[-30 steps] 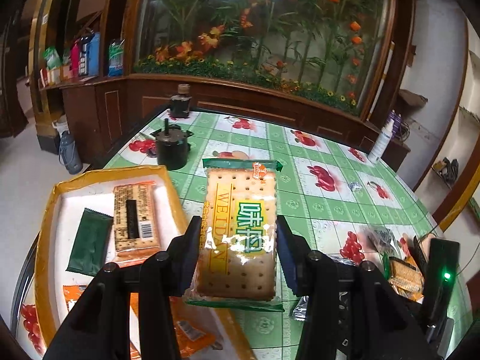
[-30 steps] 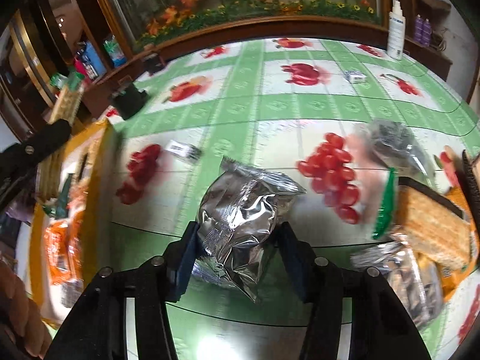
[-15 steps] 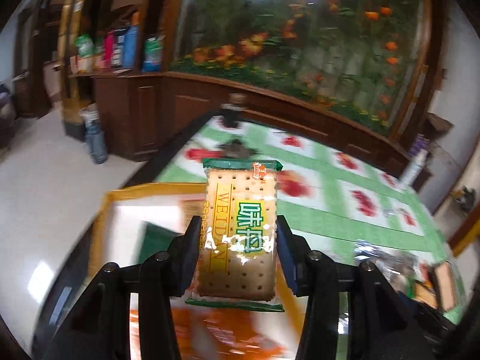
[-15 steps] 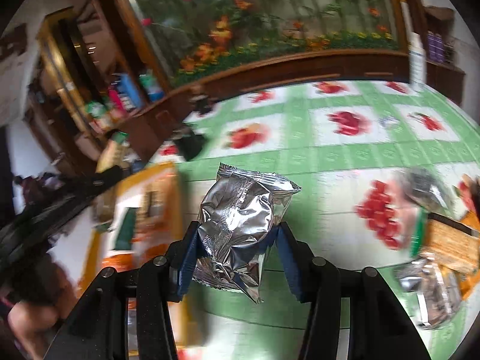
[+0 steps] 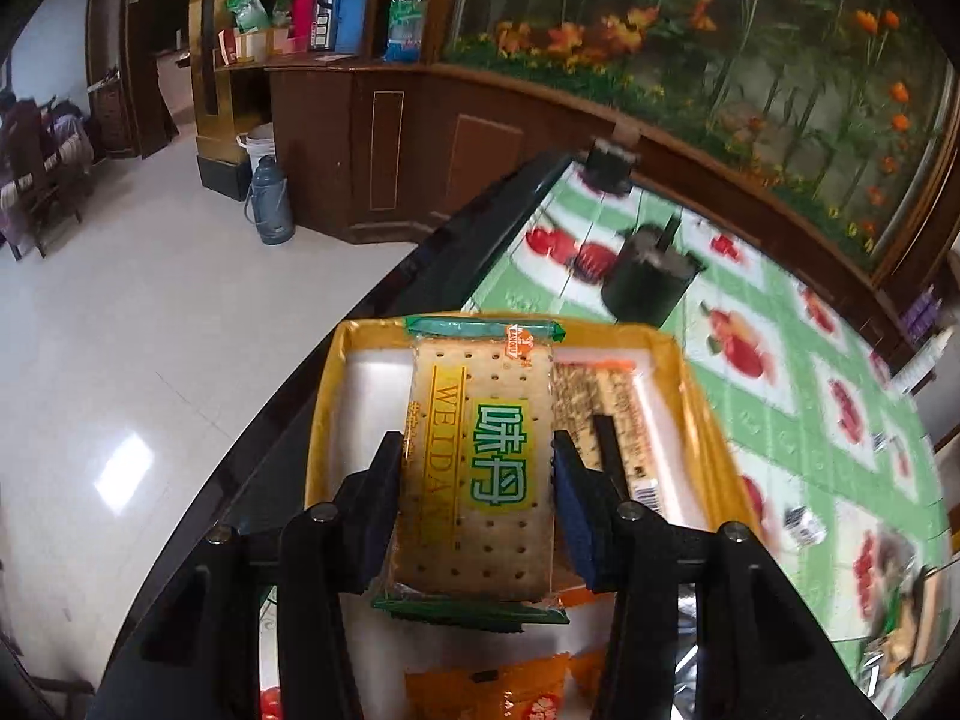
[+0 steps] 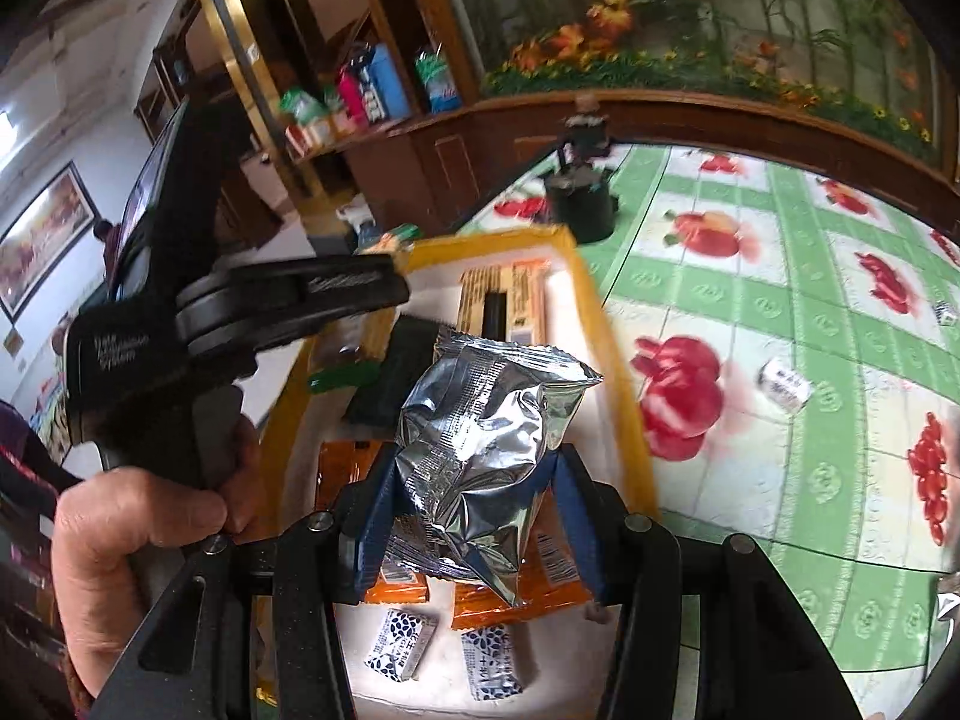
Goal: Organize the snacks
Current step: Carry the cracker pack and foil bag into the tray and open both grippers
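We hold 2 snacks over the yellow-rimmed white tray [image 5: 324, 408]. Left gripper [image 5: 477, 474] pinches green-ended cracker packet [image 5: 480, 450]; right gripper [image 6: 474, 510] pinches crinkled silver foil pouch [image 6: 480, 426], which may slip. Grippers could collide at 9 o'clock.

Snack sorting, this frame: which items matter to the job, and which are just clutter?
In play:
- cracker packet, clamped in left gripper
- silver foil pouch, clamped in right gripper
- yellow-rimmed tray

Clutter:
- black pot
- blue thermos on floor

I count one silver bag [image 6: 486, 450], one cracker pack [image 5: 480, 468], two small blue-and-white candies [image 6: 401, 643], one yellow tray [image 6: 606, 360].
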Action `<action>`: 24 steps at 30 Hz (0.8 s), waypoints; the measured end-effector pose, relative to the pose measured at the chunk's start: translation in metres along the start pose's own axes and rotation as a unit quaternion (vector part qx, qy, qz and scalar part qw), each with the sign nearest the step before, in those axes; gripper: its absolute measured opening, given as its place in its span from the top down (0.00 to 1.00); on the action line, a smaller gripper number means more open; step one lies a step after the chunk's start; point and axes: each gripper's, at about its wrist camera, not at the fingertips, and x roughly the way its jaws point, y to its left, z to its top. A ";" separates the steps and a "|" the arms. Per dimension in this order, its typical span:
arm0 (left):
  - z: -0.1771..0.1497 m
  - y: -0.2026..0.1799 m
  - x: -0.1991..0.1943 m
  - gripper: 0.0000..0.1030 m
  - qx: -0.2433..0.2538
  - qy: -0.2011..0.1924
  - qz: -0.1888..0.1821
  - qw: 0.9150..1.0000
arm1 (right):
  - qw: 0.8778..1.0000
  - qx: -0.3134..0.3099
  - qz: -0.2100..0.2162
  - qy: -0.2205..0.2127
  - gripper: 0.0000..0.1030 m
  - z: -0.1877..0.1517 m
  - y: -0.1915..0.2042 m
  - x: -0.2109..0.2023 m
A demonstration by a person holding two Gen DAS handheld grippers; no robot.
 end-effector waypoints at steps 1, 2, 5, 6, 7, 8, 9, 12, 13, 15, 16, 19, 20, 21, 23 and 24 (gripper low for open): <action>-0.001 -0.001 0.002 0.55 0.002 0.004 0.002 1.000 | 1.000 -0.004 0.001 0.004 0.47 -0.001 0.001 0.002; -0.002 -0.001 0.004 0.55 0.004 0.008 0.004 1.000 | 1.000 -0.008 0.002 0.010 0.47 -0.003 0.001 0.005; -0.004 -0.001 0.005 0.55 0.009 0.011 0.016 1.000 | 1.000 -0.017 0.001 0.020 0.47 -0.008 0.005 0.012; -0.005 -0.001 0.005 0.55 0.009 0.012 0.018 1.000 | 1.000 -0.020 0.000 0.021 0.47 -0.010 0.005 0.013; -0.005 -0.001 0.006 0.55 0.010 0.013 0.019 1.000 | 0.999 -0.022 0.000 0.024 0.47 -0.012 0.004 0.015; -0.005 -0.001 0.007 0.55 0.010 0.014 0.021 1.000 | 0.999 -0.025 -0.001 0.025 0.47 -0.013 0.005 0.017; -0.006 -0.001 0.007 0.55 0.011 0.016 0.022 1.000 | 0.999 -0.028 -0.002 0.025 0.47 -0.014 0.005 0.017; -0.007 -0.002 0.010 0.54 0.011 0.022 0.024 0.999 | 0.999 -0.040 -0.008 0.021 0.47 -0.015 0.008 0.018; -0.007 -0.002 0.011 0.54 0.010 0.023 0.025 0.999 | 0.999 -0.039 -0.007 0.021 0.47 -0.015 0.007 0.018; -0.007 -0.002 0.014 0.54 0.008 0.026 0.028 0.999 | 0.999 -0.039 -0.005 0.020 0.46 -0.015 0.006 0.019; -0.007 -0.002 0.016 0.54 0.007 0.029 0.031 0.999 | 0.999 -0.041 -0.005 0.019 0.46 -0.016 0.008 0.018; -0.008 -0.004 0.018 0.54 0.008 0.033 0.034 0.999 | 0.999 -0.042 -0.004 0.016 0.45 -0.017 0.008 0.017; -0.008 -0.004 0.018 0.54 0.009 0.033 0.035 0.999 | 0.999 -0.043 -0.004 0.015 0.45 -0.017 0.009 0.017; -0.008 -0.005 0.018 0.54 0.010 0.031 0.036 0.999 | 0.999 -0.045 -0.004 0.015 0.45 -0.018 0.010 0.015; -0.009 -0.006 0.016 0.53 0.011 0.029 0.037 0.999 | 0.999 -0.046 -0.005 0.014 0.45 -0.019 0.010 0.015; -0.009 -0.006 0.016 0.48 0.010 0.029 0.037 0.999 | 0.999 -0.047 -0.003 0.015 0.45 -0.019 0.010 0.015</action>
